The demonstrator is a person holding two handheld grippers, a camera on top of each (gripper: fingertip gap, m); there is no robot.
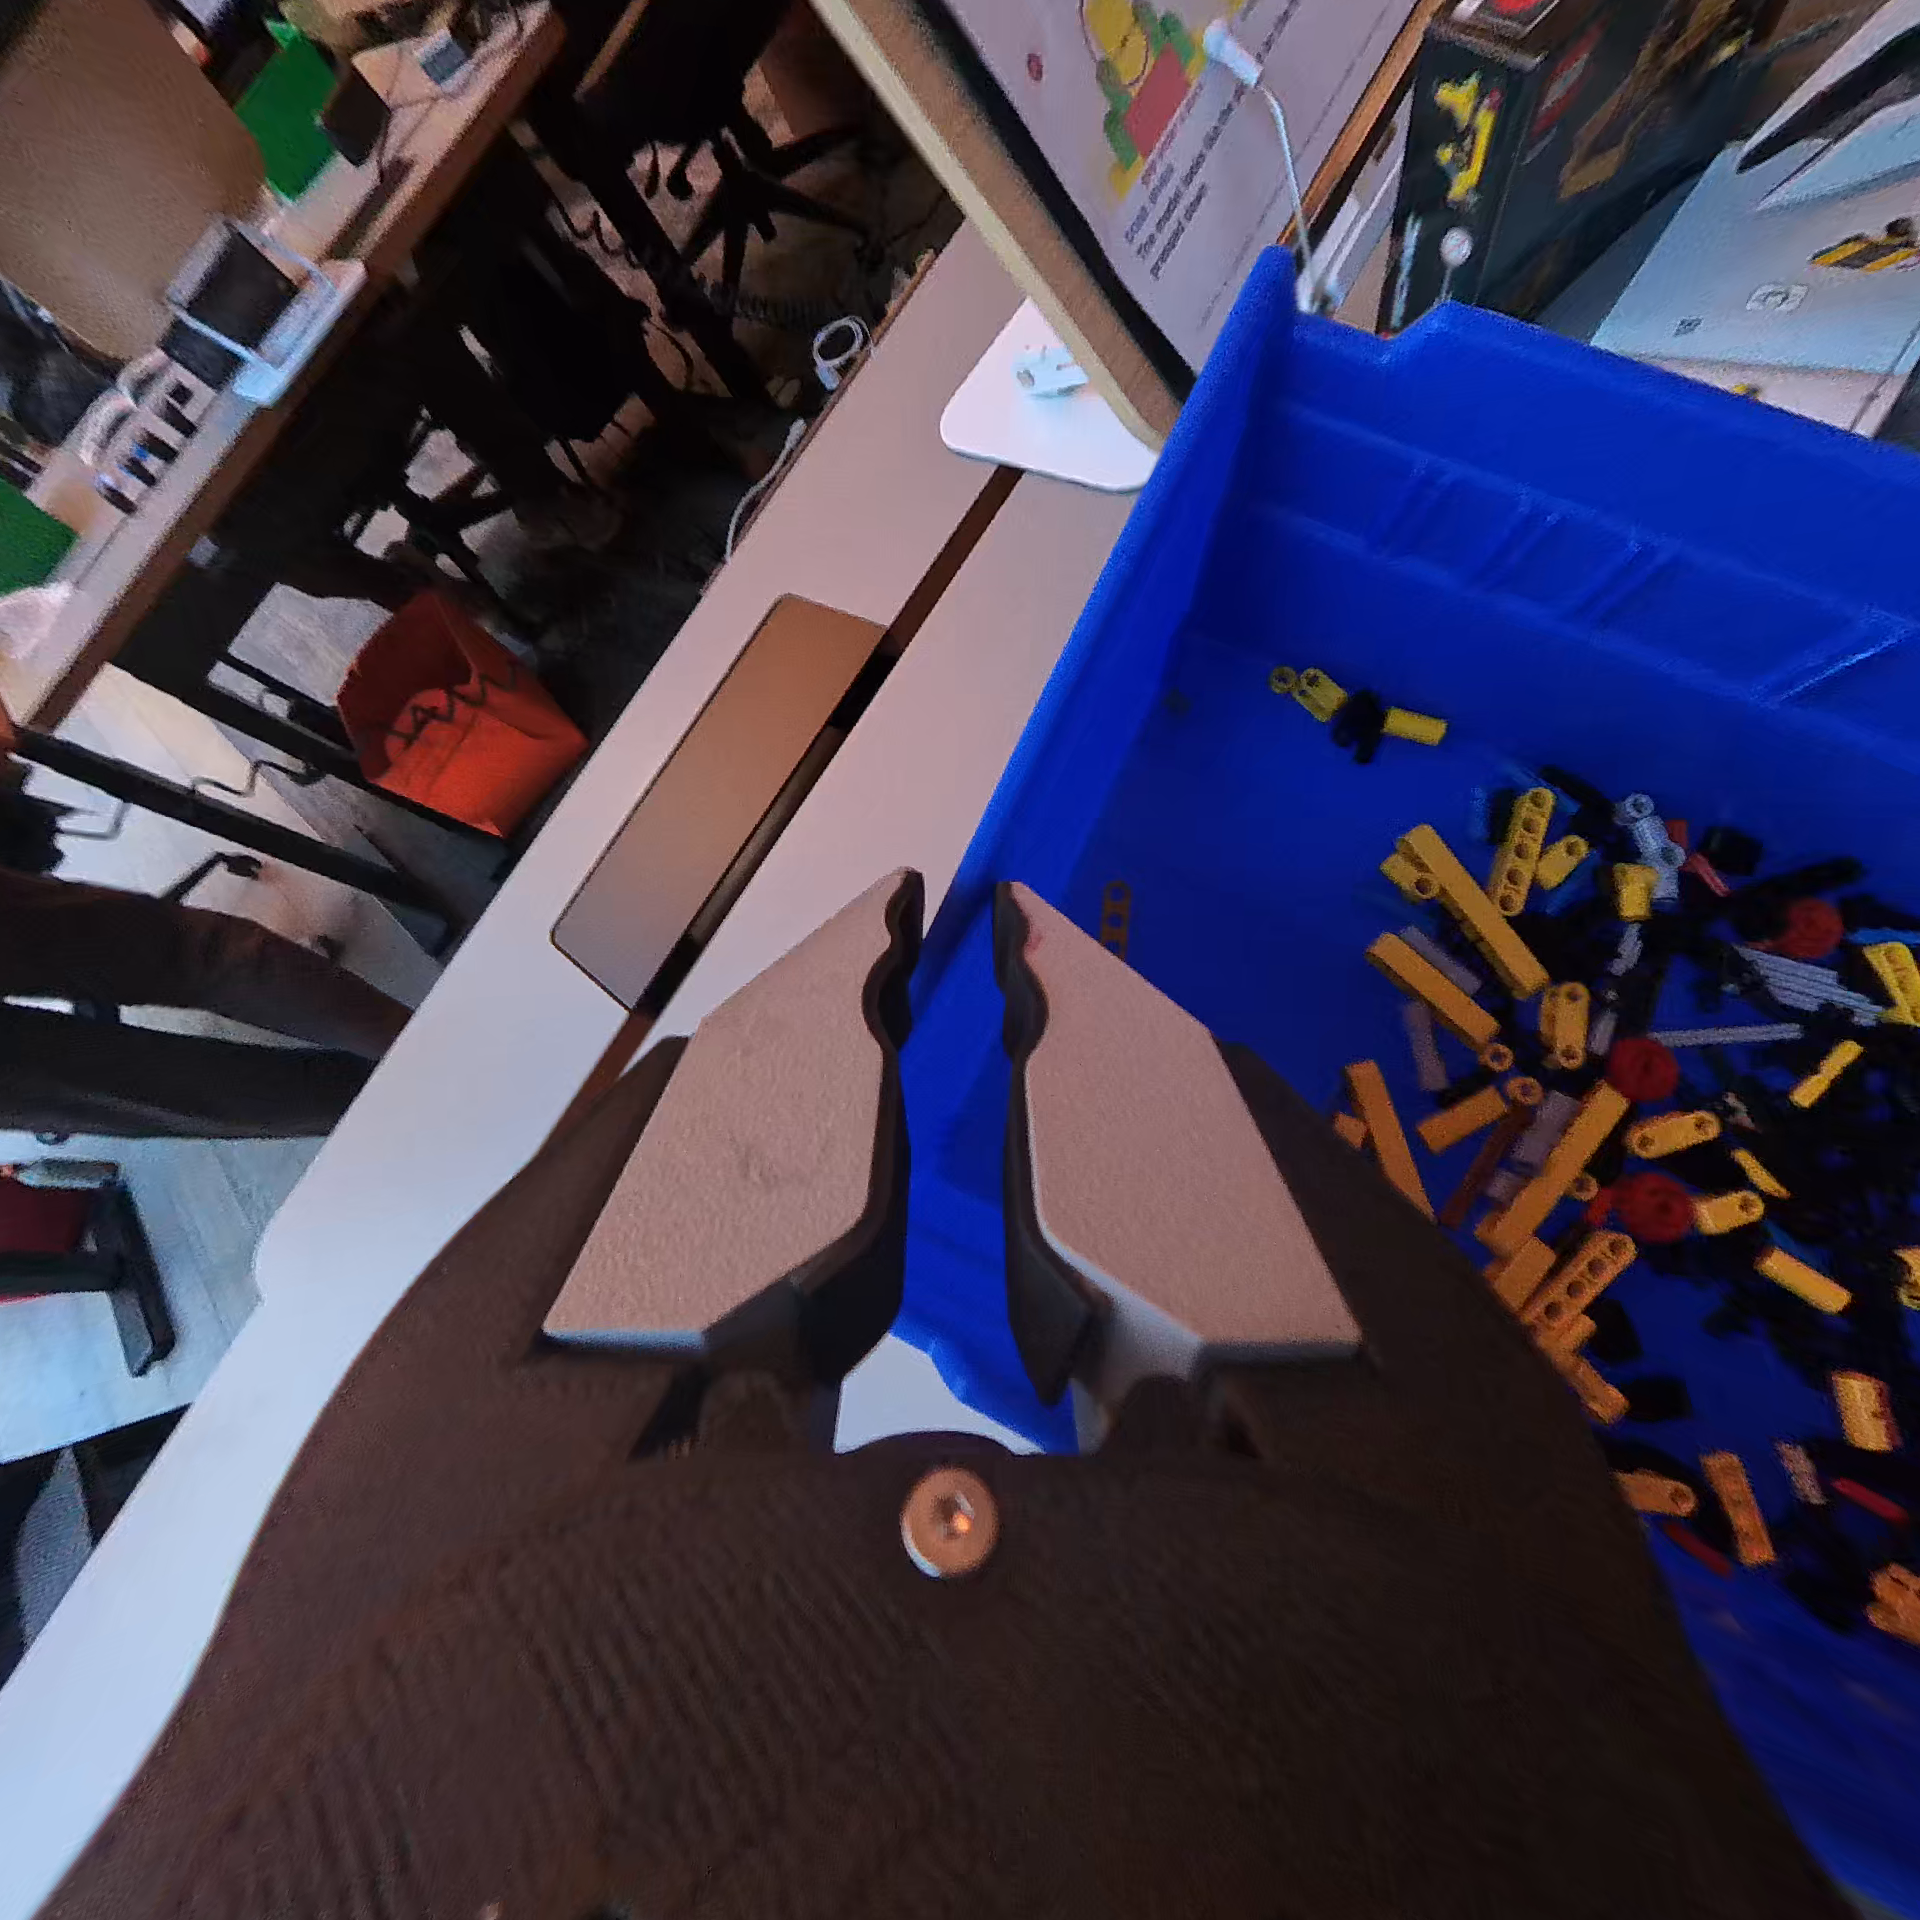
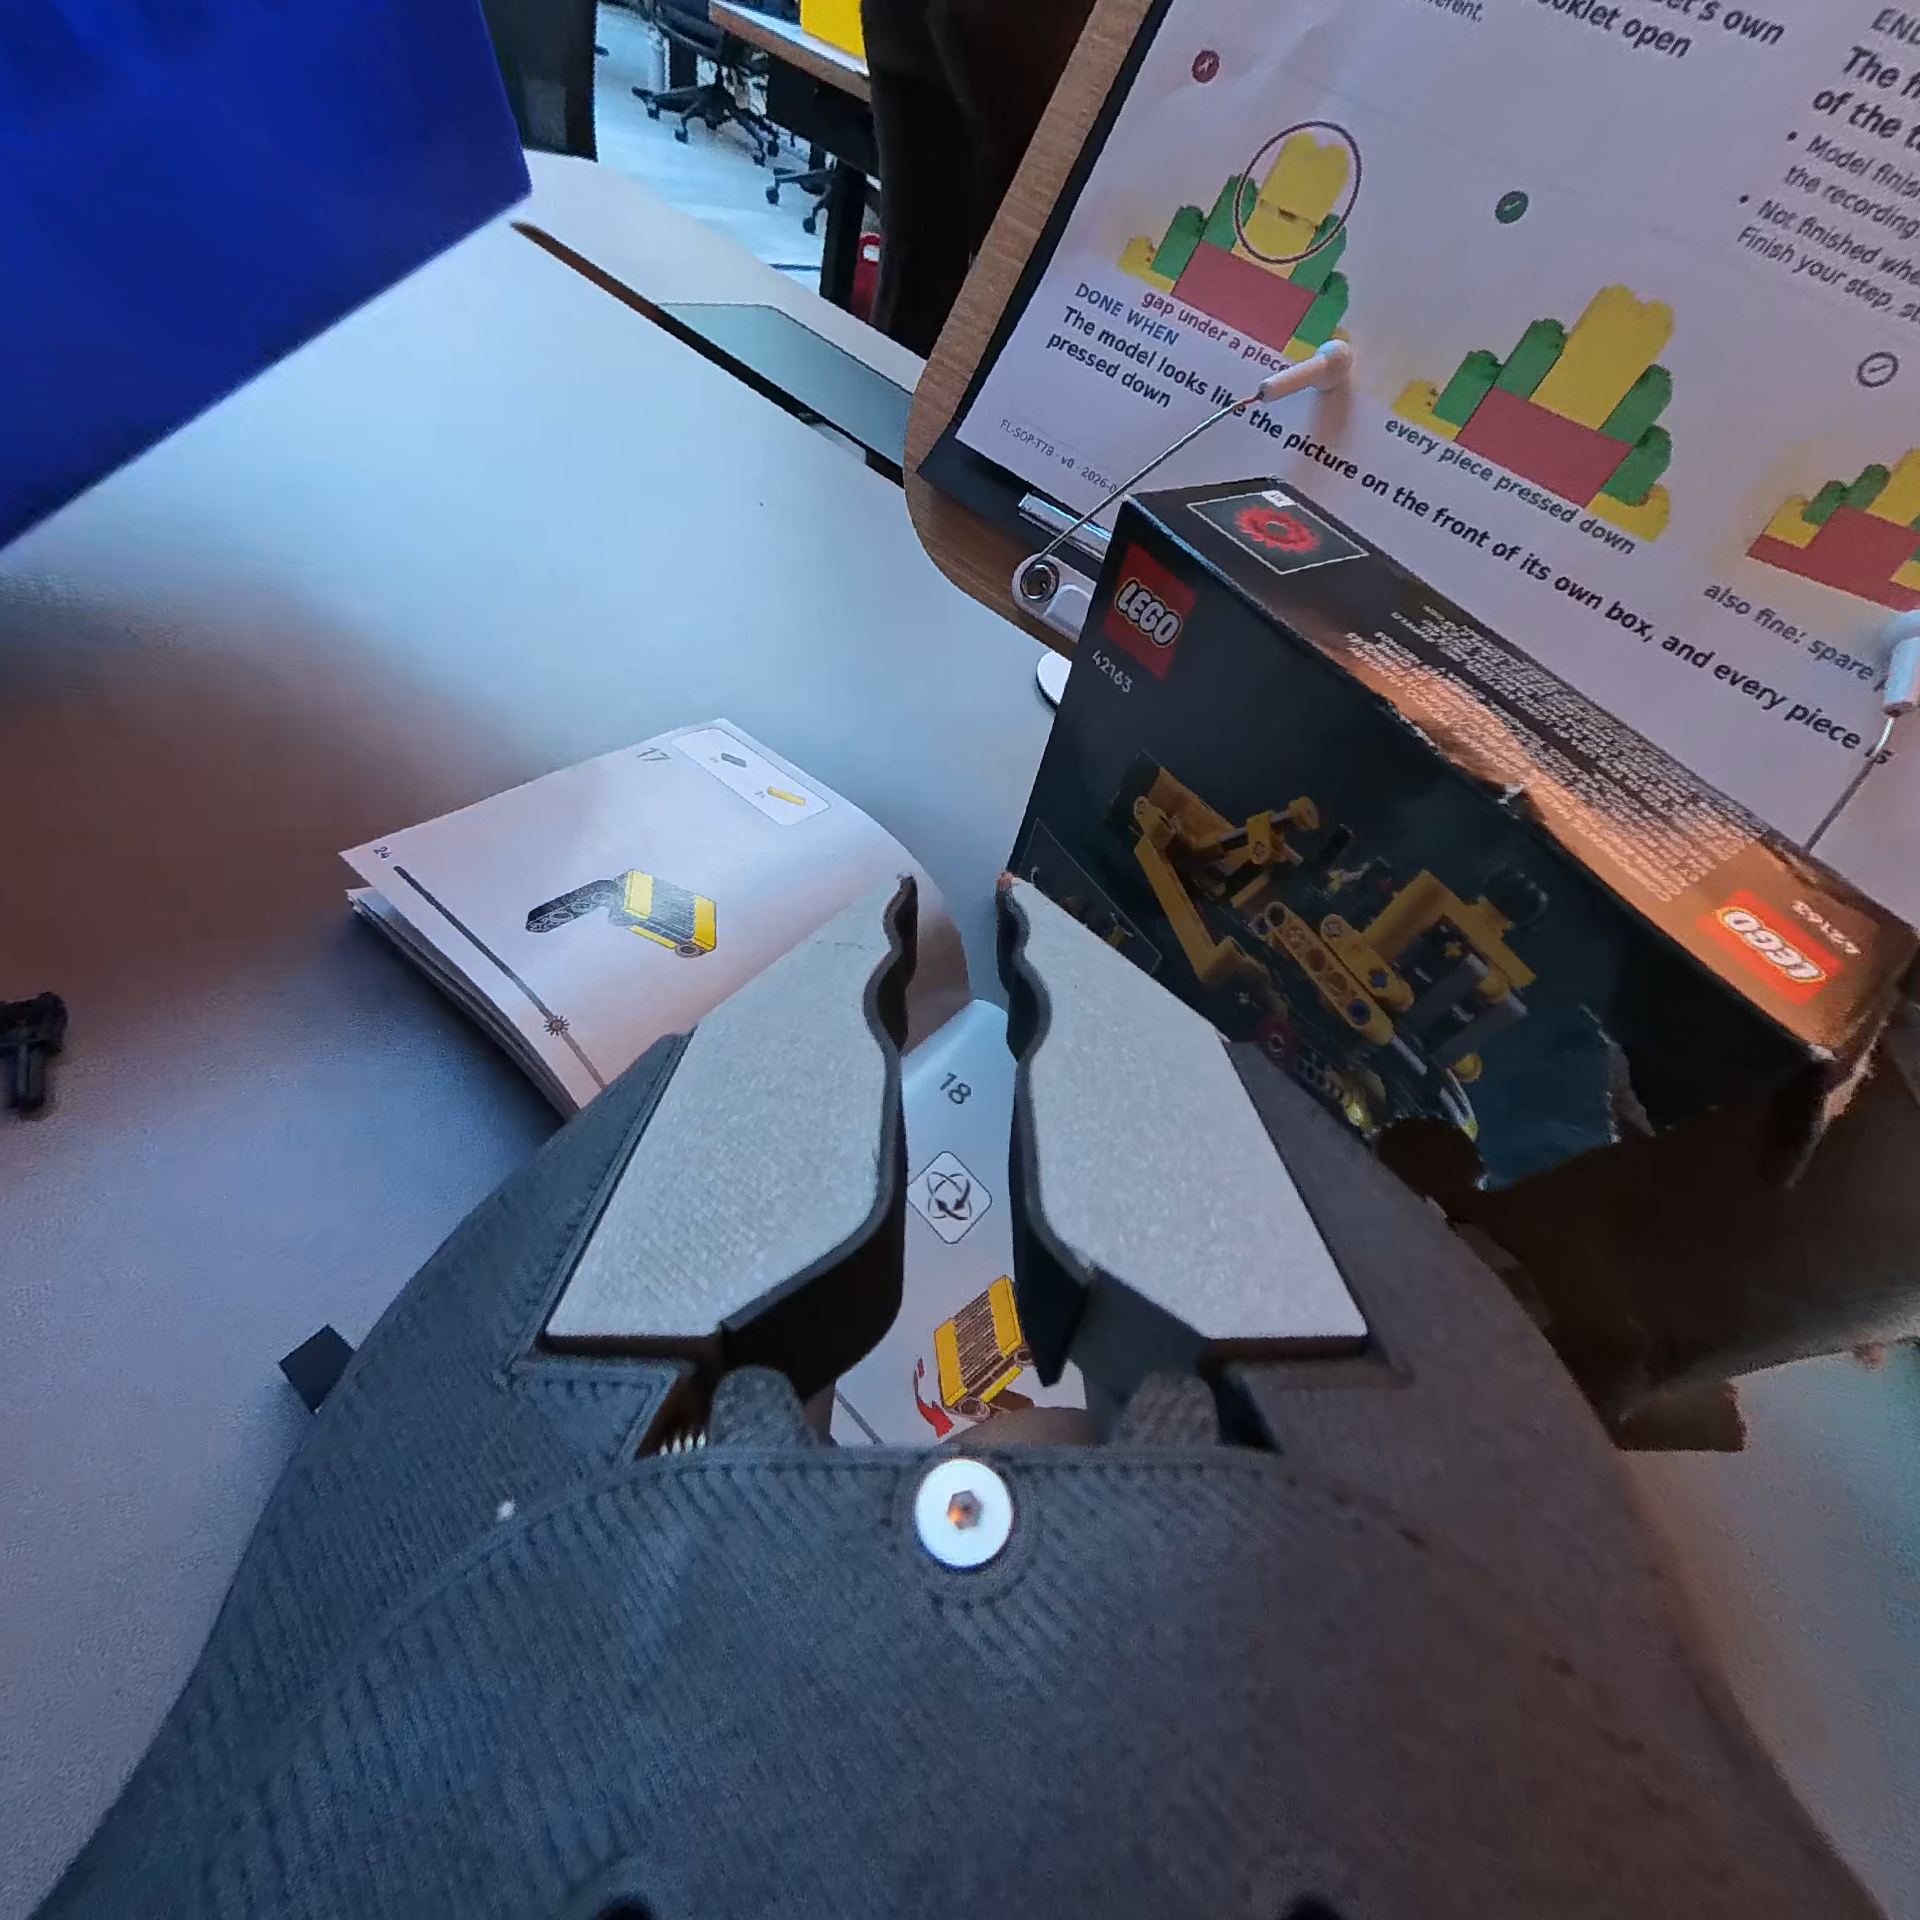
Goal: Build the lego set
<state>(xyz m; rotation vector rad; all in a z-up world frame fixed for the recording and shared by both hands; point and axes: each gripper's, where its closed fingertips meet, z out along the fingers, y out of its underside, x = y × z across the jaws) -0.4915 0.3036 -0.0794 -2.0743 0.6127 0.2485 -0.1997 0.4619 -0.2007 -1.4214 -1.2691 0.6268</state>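
**Between steps: empty tools, parts still in the bin**

My left gripper (image 1: pixel 958 896) hangs over the near rim of the blue bin (image 1: pixel 1049 831), fingers a narrow gap apart, holding nothing. The loose lego pieces (image 1: pixel 1558 1091), yellow, black and red, lie heaped at the right of that frame. My right gripper (image 2: pixel 956 894), likewise narrow and empty, hovers over the open instruction booklet (image 2: pixel 623 873) at centre frame, the set's box (image 2: pixel 1403 831) standing to its right. I judge I am reading the step; next I must pick the matching piece. Only the left view shows the parts; only the right shows booklet, box and a stray black piece (image 2: pixel 31 1044) at the left edge.
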